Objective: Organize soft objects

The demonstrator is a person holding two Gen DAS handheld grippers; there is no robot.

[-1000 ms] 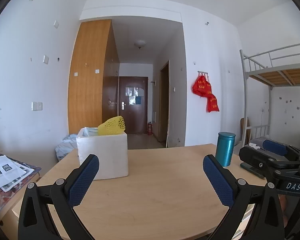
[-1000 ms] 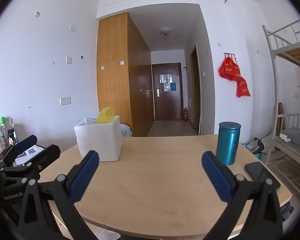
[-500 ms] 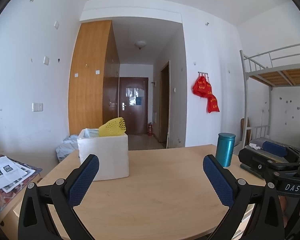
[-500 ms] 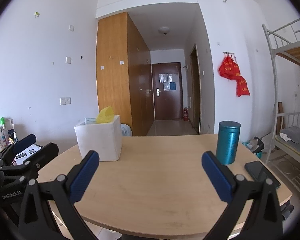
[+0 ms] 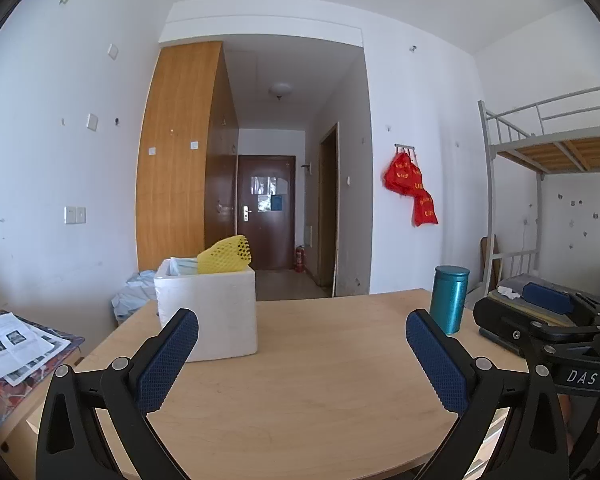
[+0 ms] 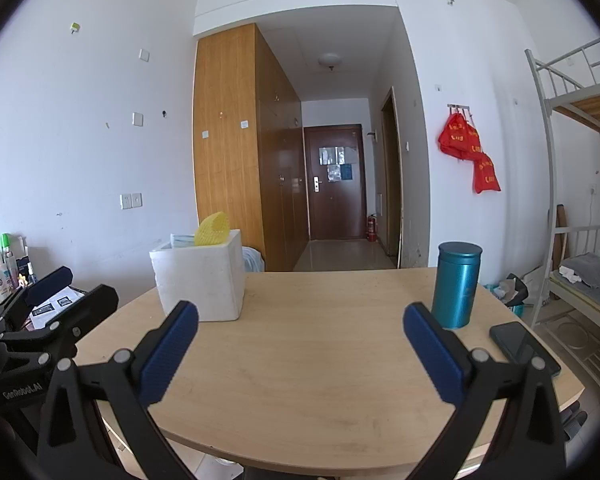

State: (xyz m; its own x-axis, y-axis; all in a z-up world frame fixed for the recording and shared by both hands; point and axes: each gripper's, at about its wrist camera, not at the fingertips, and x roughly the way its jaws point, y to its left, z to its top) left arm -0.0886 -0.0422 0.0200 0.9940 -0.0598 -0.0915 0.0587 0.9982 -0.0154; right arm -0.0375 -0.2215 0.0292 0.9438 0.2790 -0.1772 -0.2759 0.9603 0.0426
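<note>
Both hand-held grippers, left (image 5: 302, 354) and right (image 6: 300, 352), remain wide open, empty. Yellow foam-mesh sleeve (image 5: 225, 255) unchanged in white foam box (image 5: 208, 314), centre-left; sorting looks complete.

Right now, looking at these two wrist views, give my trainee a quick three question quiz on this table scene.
1. True or false: the yellow mesh foam lies flat on the table.
2. What stands nearest the teal canister? A) white foam box B) black phone C) newspaper
3. Fill in: both the left gripper and the right gripper are ____ and hold nothing.

Key: 1 false, it sticks out of the box top. 2 B. 3 open.
</note>
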